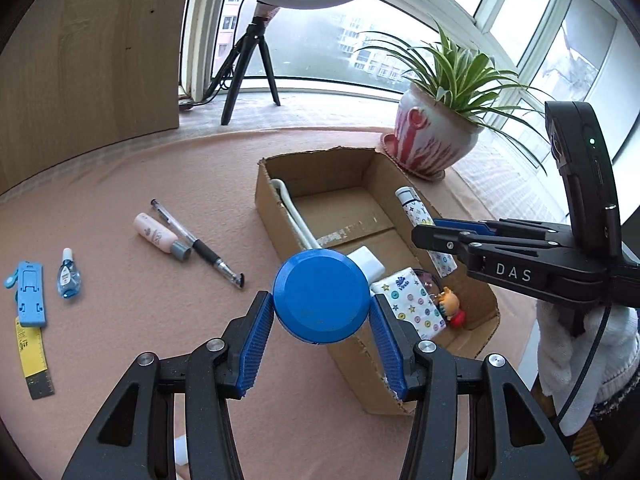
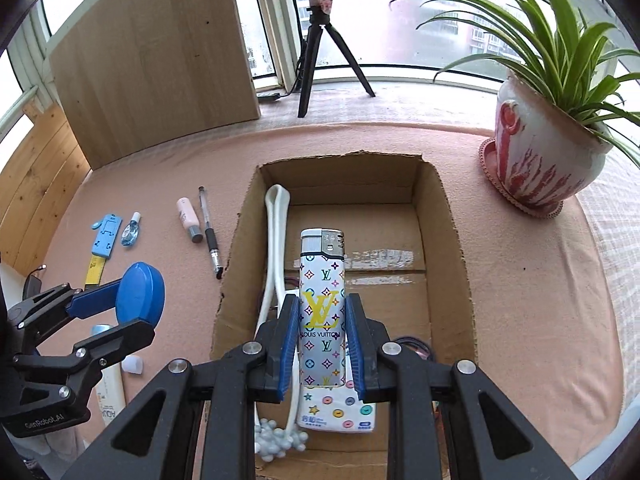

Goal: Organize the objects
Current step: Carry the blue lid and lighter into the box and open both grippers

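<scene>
Left tongs (image 1: 322,322) clamped around blue lid (image 1: 322,295); right tongs (image 2: 323,346) around lighter (image 2: 322,304).

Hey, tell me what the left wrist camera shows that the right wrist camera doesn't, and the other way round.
Only the left wrist view shows the small cartoon figurine in the cardboard box's near corner and the white charger block.

Only the right wrist view shows the white beaded lump at the cord's end, the small white cap on the cloth, and the lighter's metal top up close.

Both show the left hand-held gripper clamping the blue round lid, the right hand-held gripper clamping the lighter, the box, the pen, the pink tube and the potted plant.
</scene>
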`<state>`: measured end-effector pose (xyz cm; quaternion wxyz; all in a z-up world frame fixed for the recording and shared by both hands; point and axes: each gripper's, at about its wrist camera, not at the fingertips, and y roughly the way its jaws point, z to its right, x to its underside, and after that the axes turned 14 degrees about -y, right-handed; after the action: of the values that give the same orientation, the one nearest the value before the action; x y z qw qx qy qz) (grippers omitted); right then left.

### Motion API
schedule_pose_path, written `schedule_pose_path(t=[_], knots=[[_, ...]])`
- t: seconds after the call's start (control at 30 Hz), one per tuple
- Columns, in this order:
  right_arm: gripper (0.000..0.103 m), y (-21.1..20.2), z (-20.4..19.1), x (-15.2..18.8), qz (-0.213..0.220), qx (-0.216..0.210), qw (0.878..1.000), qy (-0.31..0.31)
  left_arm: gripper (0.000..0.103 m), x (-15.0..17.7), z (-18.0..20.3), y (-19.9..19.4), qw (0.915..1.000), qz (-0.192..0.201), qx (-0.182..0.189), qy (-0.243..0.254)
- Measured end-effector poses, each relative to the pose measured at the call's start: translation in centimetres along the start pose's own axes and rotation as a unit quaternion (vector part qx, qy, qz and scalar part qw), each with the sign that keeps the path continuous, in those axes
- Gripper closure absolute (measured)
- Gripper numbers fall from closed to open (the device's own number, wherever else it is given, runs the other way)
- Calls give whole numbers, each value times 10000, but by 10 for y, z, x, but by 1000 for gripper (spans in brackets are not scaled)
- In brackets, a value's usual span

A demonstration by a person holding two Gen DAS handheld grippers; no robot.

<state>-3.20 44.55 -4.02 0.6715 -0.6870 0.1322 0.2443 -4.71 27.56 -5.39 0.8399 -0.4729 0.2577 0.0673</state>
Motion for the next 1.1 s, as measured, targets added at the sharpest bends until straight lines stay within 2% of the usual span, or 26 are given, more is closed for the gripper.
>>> schedule_pose_path(t=[0.23, 0.57, 0.63, 0.67, 0.7, 0.93, 1.1], knots=[[82, 7, 30, -1, -31, 59, 10000, 74, 50, 4, 35, 28, 9997, -183, 41, 169], [81, 15, 43, -2, -30, -75, 9999, 100, 49, 5, 47, 43, 9992, -328, -52, 218], [68, 15, 44, -2, -31, -78, 9999, 121, 48, 4, 45, 41, 9993, -317, -37, 182], [54, 14, 44, -2, 4, -22, 9999, 139, 48, 4, 45, 39, 9994, -308, -56, 177], [47, 13, 44, -2, 52, 26, 9999, 149, 48, 4, 43, 38, 9994, -306, -59, 166], [46, 13, 43, -3, 47, -120, 9995, 285, 48, 5, 25, 20, 9997, -208, -121, -52], [46, 10, 38, -2, 70, -262, 9986, 448, 45, 9, -2, -1, 9987, -52, -392, -310]])
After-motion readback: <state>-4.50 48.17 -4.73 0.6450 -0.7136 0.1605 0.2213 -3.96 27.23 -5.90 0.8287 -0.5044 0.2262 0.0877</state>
